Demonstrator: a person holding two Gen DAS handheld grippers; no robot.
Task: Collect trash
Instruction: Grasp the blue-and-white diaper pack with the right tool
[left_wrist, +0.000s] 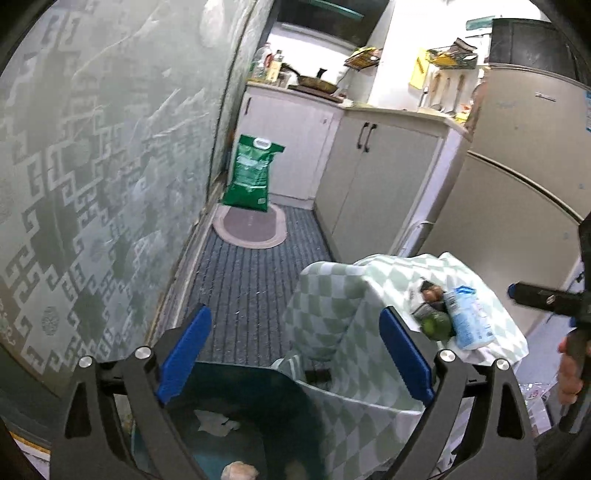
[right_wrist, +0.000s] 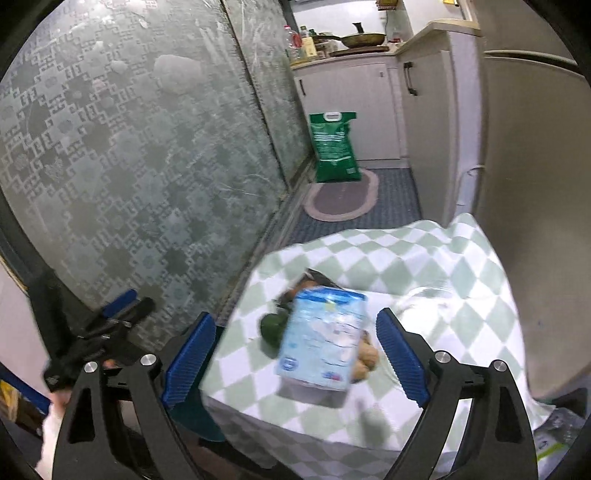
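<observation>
A small table under a green-and-white checked cloth (right_wrist: 424, 258) carries the trash: a light blue carton (right_wrist: 325, 347), a green round piece (right_wrist: 271, 326), a brown lump (right_wrist: 367, 360) and a dark wrapper (right_wrist: 314, 277). My right gripper (right_wrist: 295, 356) is open just before the carton, fingers either side, not touching. My left gripper (left_wrist: 295, 354) is open and empty above a dark teal bin (left_wrist: 255, 417) that holds crumpled paper (left_wrist: 218, 424). The carton (left_wrist: 467, 321) and green piece (left_wrist: 436, 326) show right of it. The right gripper (left_wrist: 543, 299) shows at the far right.
A patterned frosted glass door (left_wrist: 92, 184) runs along the left. A fridge (left_wrist: 517, 166) stands right of the table. Beyond are white cabinets (left_wrist: 369, 177), a green sack (left_wrist: 251, 173) and an oval mat (left_wrist: 251, 225) on a grey striped floor.
</observation>
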